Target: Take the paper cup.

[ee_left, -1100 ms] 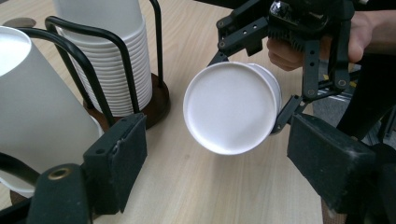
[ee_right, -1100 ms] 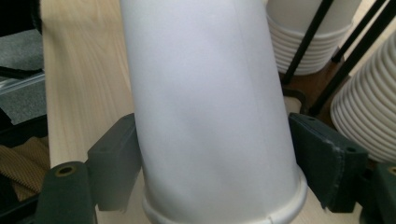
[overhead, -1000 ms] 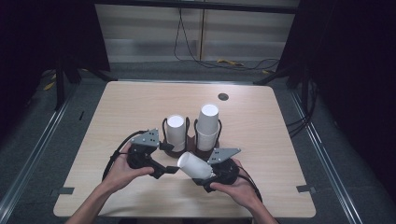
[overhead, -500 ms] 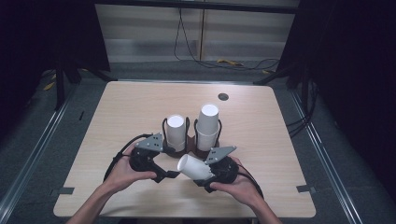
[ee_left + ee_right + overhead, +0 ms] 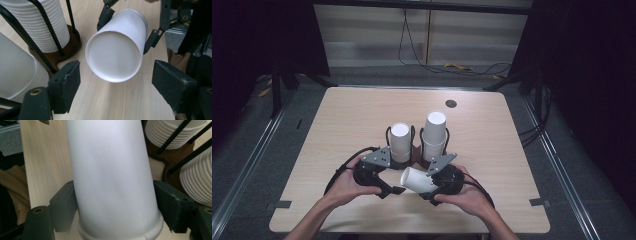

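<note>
Counter [image 5: 342, 115]: pale wood
Right gripper [image 5: 424, 184]: jaws clamp paper cup [image 5: 416, 179] (lying sideways)
Left gripper [image 5: 117, 82]: jaws apart, just been closing around cup's base

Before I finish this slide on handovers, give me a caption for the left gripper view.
Left claw open around the base of a white paper cup gripped by the right claw, beside stacked cups.

The cup [image 5: 418, 180] lies sideways in my right claw [image 5: 432, 186], above the tabletop [image 5: 337, 115]. My left claw [image 5: 394, 190] sits just left of it. Two cup stacks [image 5: 401, 142] stand side by side behind both.
</note>
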